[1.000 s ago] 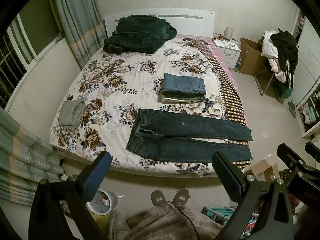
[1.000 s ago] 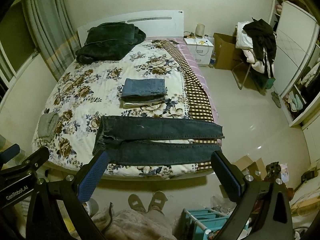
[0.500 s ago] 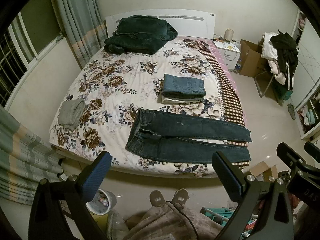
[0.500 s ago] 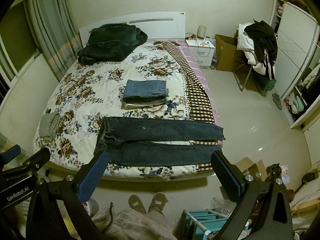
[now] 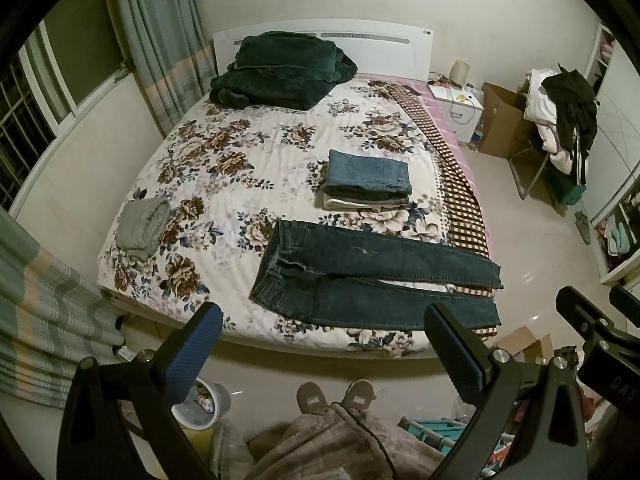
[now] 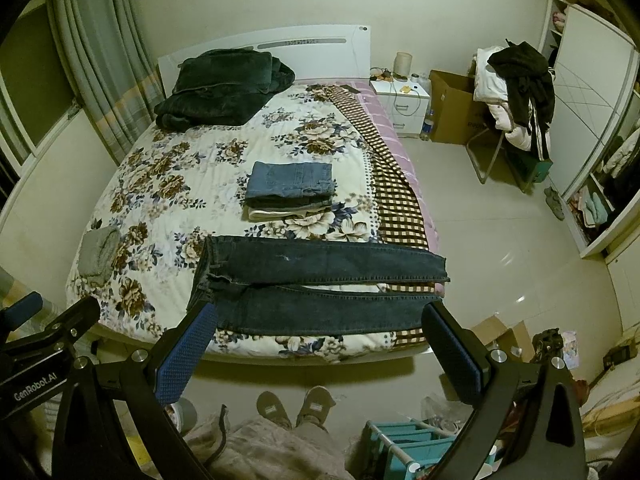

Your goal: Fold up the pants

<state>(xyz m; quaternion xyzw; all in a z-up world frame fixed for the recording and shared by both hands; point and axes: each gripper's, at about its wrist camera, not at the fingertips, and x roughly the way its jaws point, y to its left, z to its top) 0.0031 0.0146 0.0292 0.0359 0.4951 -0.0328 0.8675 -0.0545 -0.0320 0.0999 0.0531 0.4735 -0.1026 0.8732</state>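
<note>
- Two views, left wrist first: my left gripper (image 5: 320, 346) stands wide open and holds nothing, high over the floor at the foot of the bed (image 5: 132, 280). The dark jeans (image 5: 372, 276) lie flat in the frame's lower middle, just above my fingertips, long axis left to right, waistband at left, cuffs at right hanging past the mattress edge. My right gripper (image 5: 600, 320) shows only as black hardware at lower right; its jaws are cut off.
- Right wrist view: my right gripper (image 6: 320, 346) is equally wide open and empty. The jeans (image 6: 320, 280) span the gap between both fingers, the nearer leg partly hidden behind my fingertips (image 6: 188, 344). Neither arm looks clearly closer, I think.
</note>
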